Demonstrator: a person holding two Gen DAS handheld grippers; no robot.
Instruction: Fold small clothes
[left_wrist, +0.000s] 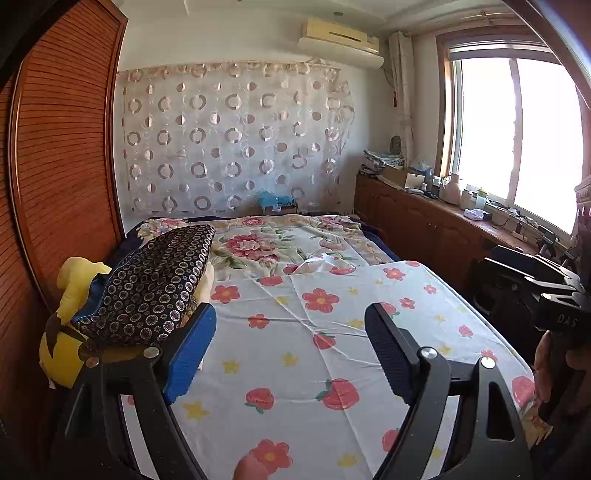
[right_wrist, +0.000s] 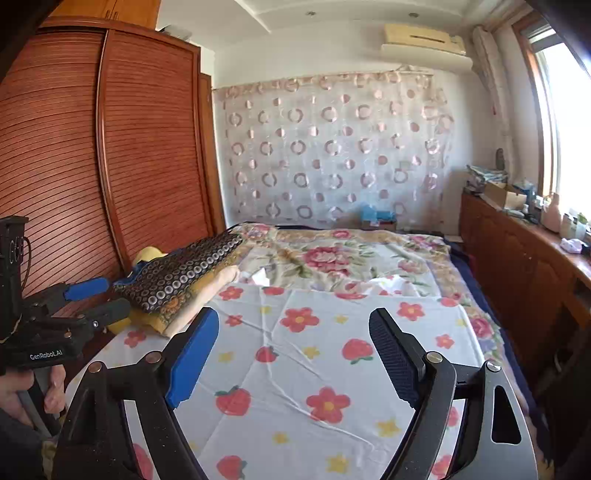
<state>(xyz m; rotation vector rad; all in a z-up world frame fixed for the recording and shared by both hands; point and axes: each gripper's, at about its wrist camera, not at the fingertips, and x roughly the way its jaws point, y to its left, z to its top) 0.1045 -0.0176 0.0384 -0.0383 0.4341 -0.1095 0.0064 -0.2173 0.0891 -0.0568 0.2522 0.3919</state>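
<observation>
Both tools are held level above the near end of the bed, pointing along it toward the curtained wall. The left tool (left_wrist: 291, 325) has its two fingers spread wide with only bare cloth showing between them, and it grips nothing; in the right wrist view it (right_wrist: 98, 297) appears at the far left, low beside the wardrobe (right_wrist: 110, 147), with the person's left hand (right_wrist: 33, 395) wrapped round its handle. The right tool (right_wrist: 293, 328) is likewise spread wide and holds nothing; from the left wrist view only its black body shows at the right edge, so its fingers cannot be judged there. Under both lies the white fruit-and-flower cloth (left_wrist: 314, 332), spread flat over the near half of the bed, faintly creased, its far edge crossing the rose-print bedspread (left_wrist: 288, 240) and its right edge running close to the bed's side. To the left the room is tight: a dark ring-patterned cushion (left_wrist: 155, 288) rests on a yellow soft toy (left_wrist: 70, 295) at the bed's left edge, against the wardrobe. To the right a narrow gap separates the bed from a long wooden cabinet (right_wrist: 517, 266) under the window (left_wrist: 517, 140), its top crowded with small items. The middle of the bed is open.
</observation>
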